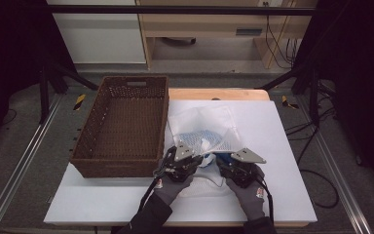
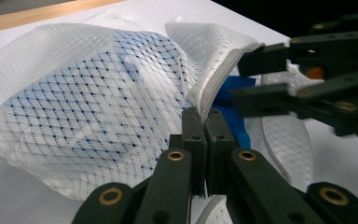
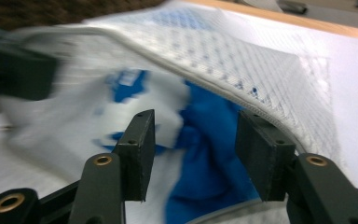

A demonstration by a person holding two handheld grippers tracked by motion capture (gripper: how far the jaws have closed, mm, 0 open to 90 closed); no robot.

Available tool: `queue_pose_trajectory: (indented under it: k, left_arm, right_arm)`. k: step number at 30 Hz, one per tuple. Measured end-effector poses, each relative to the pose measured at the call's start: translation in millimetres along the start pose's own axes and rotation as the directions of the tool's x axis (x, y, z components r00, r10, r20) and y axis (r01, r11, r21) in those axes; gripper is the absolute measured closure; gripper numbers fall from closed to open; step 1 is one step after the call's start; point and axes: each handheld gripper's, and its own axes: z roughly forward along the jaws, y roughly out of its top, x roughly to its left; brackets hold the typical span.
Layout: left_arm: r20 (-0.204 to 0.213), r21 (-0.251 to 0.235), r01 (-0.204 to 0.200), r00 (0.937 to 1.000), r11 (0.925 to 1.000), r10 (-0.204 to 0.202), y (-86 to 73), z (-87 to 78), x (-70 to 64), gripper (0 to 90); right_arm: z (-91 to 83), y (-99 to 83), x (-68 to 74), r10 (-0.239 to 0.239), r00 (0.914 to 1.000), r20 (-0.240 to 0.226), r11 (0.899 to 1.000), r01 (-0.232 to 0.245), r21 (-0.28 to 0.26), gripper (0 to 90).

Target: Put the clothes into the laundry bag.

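Claws (image 1: 199, 158) side by side at mesh bag (image 1: 209, 131)

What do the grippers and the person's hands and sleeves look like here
Both the left gripper and right gripper are black, two-jawed, with brass-coloured pivot pins and a grey three-cornered plate on top. A black cable trails from each. The hands wear grey gloves with small red-and-white wrist marks; sleeves are dark.
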Motion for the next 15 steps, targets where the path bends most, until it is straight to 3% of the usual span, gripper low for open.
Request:
queue_pose_trajectory:
  k: [3,5,6,10,12,15]
  left_arm:
    - [0.002,-0.002,0.007,1.0,1.0,-0.007,1.1,0.5,0.2,88.5]
    - [0.003,-0.004,0.005,1.0,1.0,-0.005,1.7,0.3,-1.0,88.5]
    - [0.004,-0.005,0.002,1.0,1.0,-0.002,2.0,0.2,-1.7,88.5]
    - [0.009,-0.002,-0.006,0.9999,1.0,0.006,2.2,1.1,-4.1,88.5]
    - [0.011,-0.004,-0.013,0.9999,0.9999,0.013,2.8,0.4,-5.5,88.5]
    - [0.019,-0.009,-0.023,0.9996,0.9997,0.023,4.1,-1.8,-7.6,88.6]
  right_arm:
    - [0.2,-0.2,4.8,0.012,0.9992,-0.037,1.0,-0.012,0.011,43.7]
    - [11.9,-1.3,10.3,0.009,0.9988,-0.048,0.999,-0.007,0.042,38.0]
    - [27.9,-3.1,15.1,0.023,0.9978,-0.062,0.997,-0.018,0.08,36.5]
    - [48.5,-5.3,21.6,0.036,0.9985,-0.042,0.993,-0.032,0.111,50.9]
    - [59.2,-5.0,20.8,0.084,0.9963,-0.016,0.99,-0.082,0.114,72.0]
    - [62.5,-0.3,20.2,0.066,0.9976,0.023,0.994,-0.068,0.081,77.7]
